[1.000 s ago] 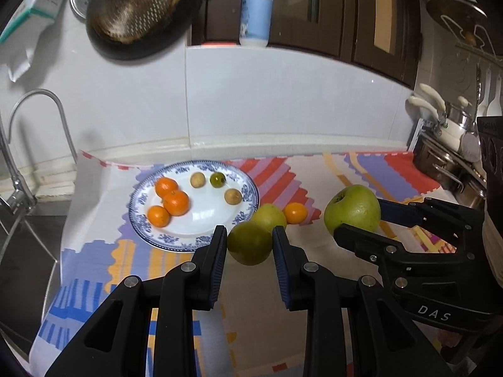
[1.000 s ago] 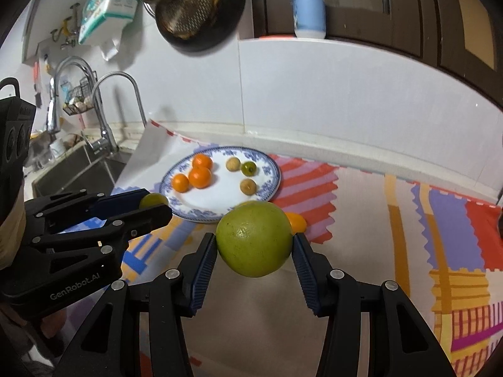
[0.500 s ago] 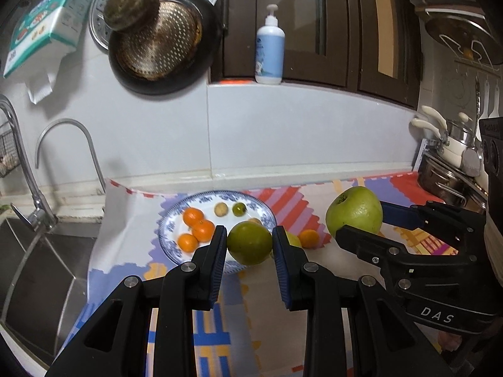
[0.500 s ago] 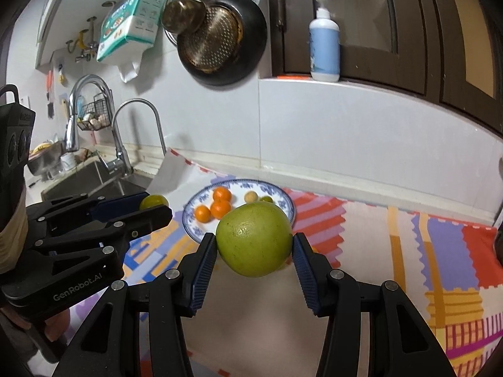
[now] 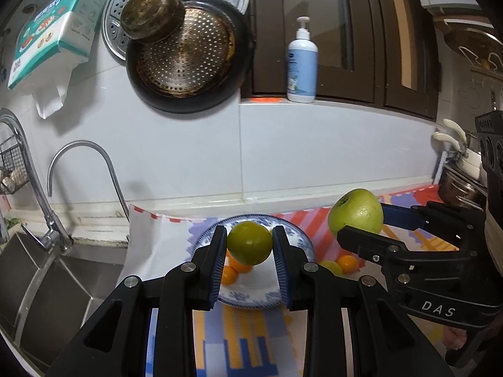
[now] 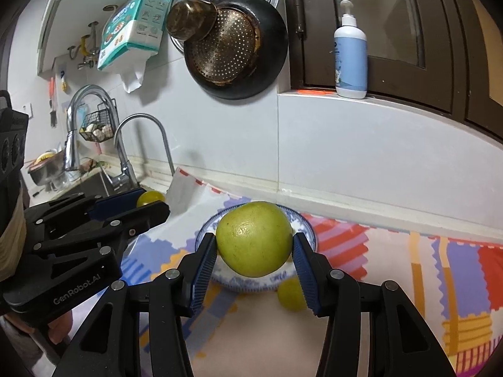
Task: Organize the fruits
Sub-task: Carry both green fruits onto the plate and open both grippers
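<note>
The left claw [image 5: 250, 246] is clamping a small round dark-green fruit [image 5: 250, 242] in the air above the blue-and-white patterned china plate [image 5: 301, 242], which is sitting near the worktop's back edge. The right claw [image 6: 254, 253] is gripping a large round yellow-green apple [image 6: 254, 238] aloft. Small orange tangerines [image 5: 234, 270] are lying on the plate; another yellow-green fruit [image 6: 290, 295] is resting on the colourful striped mat [image 6: 408, 260] beside it.

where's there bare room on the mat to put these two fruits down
Bare mat lies in front of the plate, toward the camera, and to its right across the stripes. Crowded: the plate's left side with oranges, and its right edge, where a yellow-green fruit sits.
</note>
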{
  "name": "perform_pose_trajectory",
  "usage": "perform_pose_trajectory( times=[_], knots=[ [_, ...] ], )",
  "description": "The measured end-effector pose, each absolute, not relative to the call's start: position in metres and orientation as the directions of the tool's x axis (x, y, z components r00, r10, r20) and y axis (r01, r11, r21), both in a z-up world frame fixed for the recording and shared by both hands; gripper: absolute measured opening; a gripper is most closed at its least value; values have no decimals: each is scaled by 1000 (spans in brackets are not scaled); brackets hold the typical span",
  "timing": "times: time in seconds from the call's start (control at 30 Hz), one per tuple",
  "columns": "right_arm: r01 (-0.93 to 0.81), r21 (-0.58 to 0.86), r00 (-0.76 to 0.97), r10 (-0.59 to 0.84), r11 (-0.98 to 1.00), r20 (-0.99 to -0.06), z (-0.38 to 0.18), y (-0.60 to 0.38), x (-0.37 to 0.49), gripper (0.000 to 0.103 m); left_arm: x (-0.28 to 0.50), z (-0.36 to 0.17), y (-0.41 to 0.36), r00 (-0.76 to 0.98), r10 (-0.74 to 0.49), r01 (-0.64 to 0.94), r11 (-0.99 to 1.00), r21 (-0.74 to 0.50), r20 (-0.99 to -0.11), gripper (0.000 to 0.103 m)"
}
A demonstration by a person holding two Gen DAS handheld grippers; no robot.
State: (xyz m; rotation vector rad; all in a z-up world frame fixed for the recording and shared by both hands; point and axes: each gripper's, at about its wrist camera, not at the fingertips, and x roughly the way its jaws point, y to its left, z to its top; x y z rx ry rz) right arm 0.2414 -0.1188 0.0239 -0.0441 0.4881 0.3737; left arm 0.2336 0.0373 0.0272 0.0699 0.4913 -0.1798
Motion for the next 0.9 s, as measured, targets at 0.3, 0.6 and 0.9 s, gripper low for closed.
perform_pose_trajectory(
  times=[0.3, 0.6, 0.9],
  knots=[
    [-366, 55, 788, 341, 929, -512, 19, -103, 296, 50, 283, 8, 56, 836, -134, 158, 987, 1, -532, 30],
    [-343, 88, 729, 324, 935, -604, -11, -93, 358, 50, 337, -37, 70, 756, -150, 146, 987, -60, -637, 30],
    [-315, 104, 658, 297, 943, -692, -47, -84, 399, 50, 370, -70, 70, 696, -174, 140, 984, -106, -697, 30]
  ],
)
